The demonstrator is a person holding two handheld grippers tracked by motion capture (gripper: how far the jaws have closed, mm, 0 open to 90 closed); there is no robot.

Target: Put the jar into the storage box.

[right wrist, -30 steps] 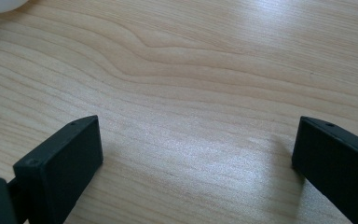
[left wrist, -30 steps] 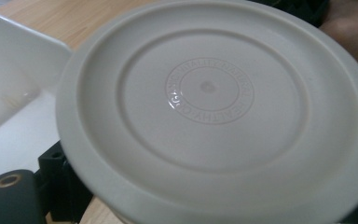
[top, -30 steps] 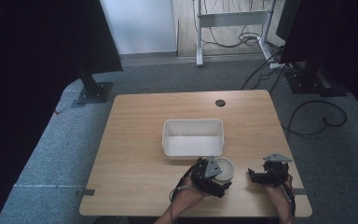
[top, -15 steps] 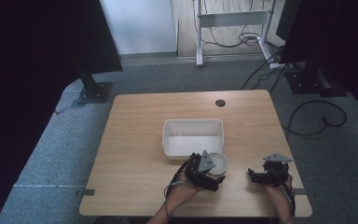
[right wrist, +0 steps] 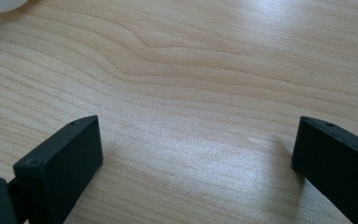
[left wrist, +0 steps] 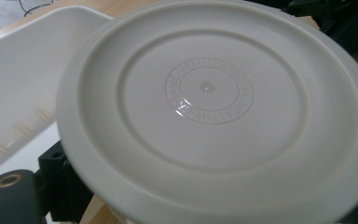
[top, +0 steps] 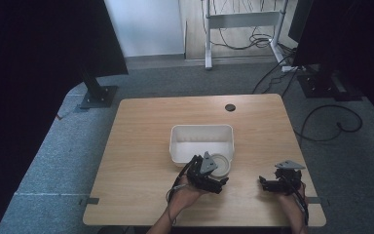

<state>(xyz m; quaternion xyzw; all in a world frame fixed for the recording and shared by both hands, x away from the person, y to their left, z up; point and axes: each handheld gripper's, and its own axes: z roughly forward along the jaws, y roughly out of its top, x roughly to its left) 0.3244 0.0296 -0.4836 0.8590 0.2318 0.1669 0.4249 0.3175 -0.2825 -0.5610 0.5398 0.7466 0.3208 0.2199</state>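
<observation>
The left claw (top: 209,171) pinches the round lid (top: 219,164) just below the white tray (top: 202,131) at frame center, while the right claw (top: 272,184) sits spread on the table (top: 141,146).

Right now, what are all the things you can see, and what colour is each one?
Table: one, light wood, centre of the high view.
Tub: one, white, rectangular, middle of the table.
Round lid: one, off-white, held at the tub's near right corner.
Round hole: one, black, far side of the tabletop.
Stands: two, black, on the grey floor, one on each side of the table.
Cables: several, black, floor beyond and right of the table.
Left gripper: black, shut on the round lid.
Right gripper: black fingers wide apart over bare wood.
</observation>
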